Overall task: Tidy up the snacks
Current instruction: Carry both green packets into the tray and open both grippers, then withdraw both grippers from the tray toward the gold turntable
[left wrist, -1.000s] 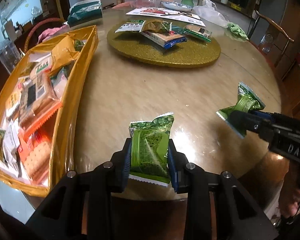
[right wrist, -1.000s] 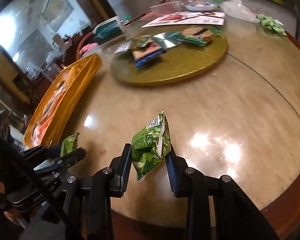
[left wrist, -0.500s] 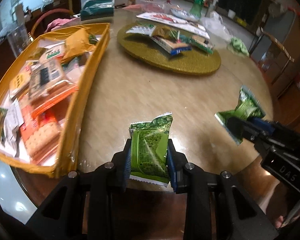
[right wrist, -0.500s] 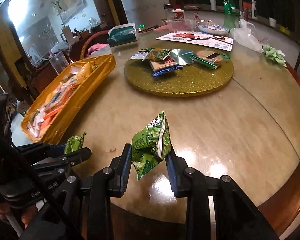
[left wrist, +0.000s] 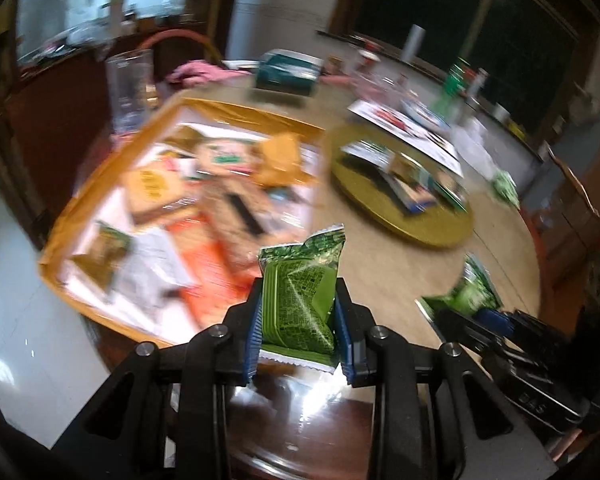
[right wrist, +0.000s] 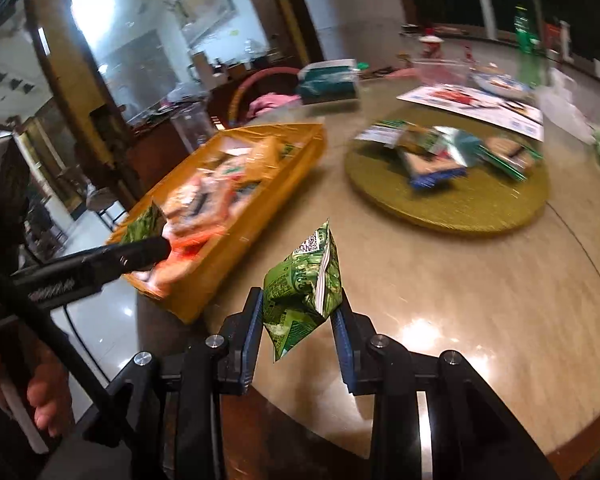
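Risk, as I judge it, lies in the release: my left gripper (left wrist: 299,326) is clamped on a flat green snack packet (left wrist: 298,300) over the near corner of the orange tray (left wrist: 60,280), and a slick foil wrapper could skid off the heaped packs inside and over the low rim. My right gripper (right wrist: 298,326) pinches a second green packet (right wrist: 302,294) by its crumpled middle above the bare table (right wrist: 480,300); that puffy, creased pouch hangs crooked and may twist free. The table is glossy polished stone, the round gold turntable (right wrist: 460,216) looks grainy, and more wrapped snacks (right wrist: 432,160) lie on it, well apart from the tray.
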The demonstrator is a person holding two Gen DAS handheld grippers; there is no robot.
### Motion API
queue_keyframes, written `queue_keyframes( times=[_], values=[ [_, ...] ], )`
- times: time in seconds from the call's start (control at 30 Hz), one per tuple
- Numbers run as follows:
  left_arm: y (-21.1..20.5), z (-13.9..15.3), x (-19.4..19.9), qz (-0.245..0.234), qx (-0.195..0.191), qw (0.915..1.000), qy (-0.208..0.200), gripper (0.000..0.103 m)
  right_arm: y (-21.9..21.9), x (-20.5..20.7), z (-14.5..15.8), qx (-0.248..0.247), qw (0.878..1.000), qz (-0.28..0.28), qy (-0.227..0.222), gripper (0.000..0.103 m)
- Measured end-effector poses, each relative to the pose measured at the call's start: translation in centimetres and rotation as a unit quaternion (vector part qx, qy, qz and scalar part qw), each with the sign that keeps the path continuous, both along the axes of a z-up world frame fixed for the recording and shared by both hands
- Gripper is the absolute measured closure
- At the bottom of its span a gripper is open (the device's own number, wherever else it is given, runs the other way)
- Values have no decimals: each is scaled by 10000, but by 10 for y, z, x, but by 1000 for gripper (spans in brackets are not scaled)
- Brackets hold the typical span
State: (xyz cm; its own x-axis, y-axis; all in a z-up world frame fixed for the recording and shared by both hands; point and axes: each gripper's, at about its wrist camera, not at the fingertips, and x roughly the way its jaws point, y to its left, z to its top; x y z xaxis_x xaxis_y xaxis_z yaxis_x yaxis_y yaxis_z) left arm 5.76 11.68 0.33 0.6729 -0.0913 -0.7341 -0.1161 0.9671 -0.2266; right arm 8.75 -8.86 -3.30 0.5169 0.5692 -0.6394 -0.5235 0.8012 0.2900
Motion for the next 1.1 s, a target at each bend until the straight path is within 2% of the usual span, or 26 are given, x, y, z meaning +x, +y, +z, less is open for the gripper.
queue_keyframes(
  times=[0.1, 0.23, 0.47, 0.6, 0.77, 0.87, 0.93, 0.97, 1.0, 1.03, 1.1],
  values=[
    [30, -3, 7, 363, 99, 9993, 16, 70, 29, 10, 7, -130, 9996, 218, -116, 70],
    [60, -10, 14, 651, -34, 9978, 94, 70, 65, 28, 14, -312, 9982, 453, -242, 70],
    [80, -19, 29, 727, -30, 9972, 160, 70, 111, 70, 12, -679, 9952, 619, -329, 70],
    [85, -26, 42, 758, 59, 9967, 298, 70, 129, 88, 6, -1157, 9901, 584, -537, 70],
    [89, -32, 52, 791, 206, 9959, 391, 70, 150, 93, -7, -1461, 9839, 898, -496, 70],
    [97, -38, 59, 869, 45, 9948, 520, 68, 158, 91, -9, -1501, 9821, 1013, -516, 68],
    [102, -39, 59, 934, -91, 9942, 528, 58, 157, 93, -7, -1423, 9842, 953, -457, 55],
    [105, -38, 58, 982, -168, 9937, 507, 44, 153, 93, -4, -1323, 9861, 898, -450, 50],
    [106, -36, 56, 1017, -229, 9936, 426, 37, 147, 92, 1, -1159, 9887, 823, -467, 39],
    [106, -33, 53, 1045, -236, 9936, 347, 36, 140, 90, 5, -1023, 9909, 749, -454, 31],
    [102, -25, 48, 1013, -186, 9944, 224, 35, 125, 86, 14, -826, 9936, 651, -402, 31]
  ],
)
